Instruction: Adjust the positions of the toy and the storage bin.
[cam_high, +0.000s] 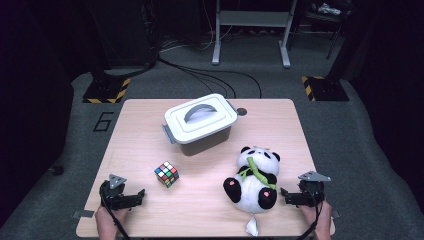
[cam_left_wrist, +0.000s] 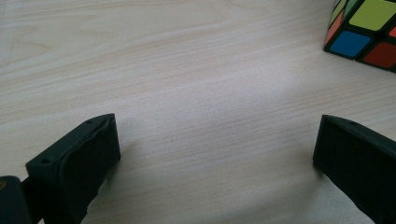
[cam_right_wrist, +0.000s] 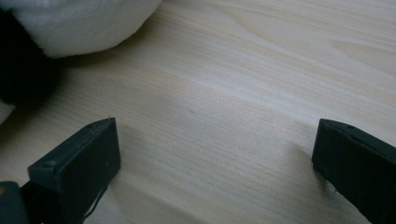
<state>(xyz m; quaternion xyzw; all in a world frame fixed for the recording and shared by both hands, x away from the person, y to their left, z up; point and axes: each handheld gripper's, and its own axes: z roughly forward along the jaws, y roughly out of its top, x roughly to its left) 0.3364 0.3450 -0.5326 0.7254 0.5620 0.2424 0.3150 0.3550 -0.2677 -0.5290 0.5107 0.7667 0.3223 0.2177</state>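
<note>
Both claws gape — left claw (cam_high: 141, 195) near cube (cam_high: 166, 174).

The high view is looking forward and down from above my side of the table (cam_high: 150, 115), taking in the whole top and the dark floor beyond, with my forearms entering at its bottom edge. The camera I am carrying on my left gripper (cam_high: 131, 199) is looking along its jaws, very near the wood, and is catching a corner of the colour cube (cam_left_wrist: 366, 30), which the high view is showing just ahead of that gripper. The camera riding on my right gripper (cam_high: 292, 197) is likewise skimming the tabletop, catching the plush panda (cam_right_wrist: 79, 23) that the high view is showing just beside it.
</note>
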